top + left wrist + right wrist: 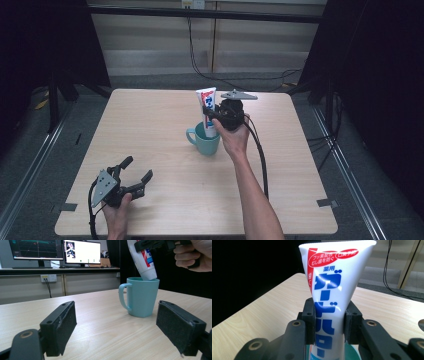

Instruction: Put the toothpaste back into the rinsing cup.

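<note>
Surface: wooden table point(165, 120), teal mug point(206, 142) central.
Right gripper point(216, 116): toothpaste tube point(207, 107) clamped, lowered into mug.
Left gripper point(135, 175): held agape, near mug.
Left: release judged outstanding.

The toothpaste tube point(329, 305) stood between the right gripper's point(329, 322) jaws, lower end inside the mug point(141, 296); the mug sat ahead of the left gripper's point(120, 332) jaws.
</note>
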